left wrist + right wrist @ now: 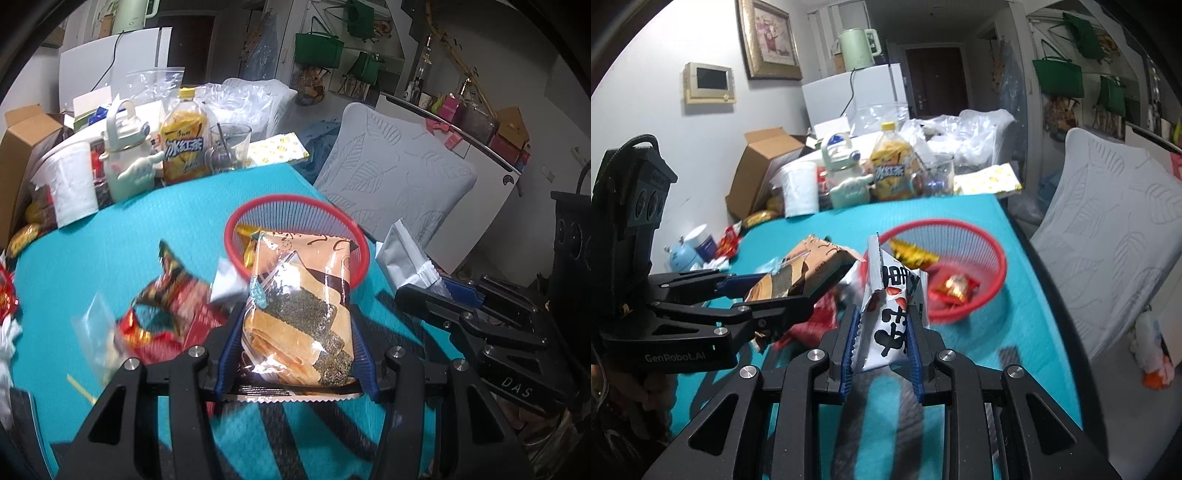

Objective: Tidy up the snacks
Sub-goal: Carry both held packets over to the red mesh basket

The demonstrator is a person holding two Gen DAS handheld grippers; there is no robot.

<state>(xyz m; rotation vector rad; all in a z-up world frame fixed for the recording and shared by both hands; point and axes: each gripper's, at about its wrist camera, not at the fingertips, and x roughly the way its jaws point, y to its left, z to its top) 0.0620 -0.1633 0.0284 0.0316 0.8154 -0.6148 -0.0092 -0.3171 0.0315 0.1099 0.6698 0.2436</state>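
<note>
An orange seaweed-snack packet (299,295) is held above the teal table (122,236), with my left gripper (295,314) shut on its lower half. Just beyond it stands the red mesh basket (295,201). My right gripper (882,325) is shut on a white packet (886,314) with black characters, held upright in front of the basket (999,258). Inside the basket lie a yellow packet (912,254) and a red wrapped sweet (955,288). In the right wrist view the left gripper (783,286) with the orange packet (809,262) is at the left.
Red snack packets (173,314) and a clear bag (99,325) lie on the table left of the basket. Along the far edge stand an iced-tea bottle (184,147), a white kettle-shaped flask (125,158), a glass (229,147) and a white cup (70,184). A grey cushioned chair (399,173) is at the right.
</note>
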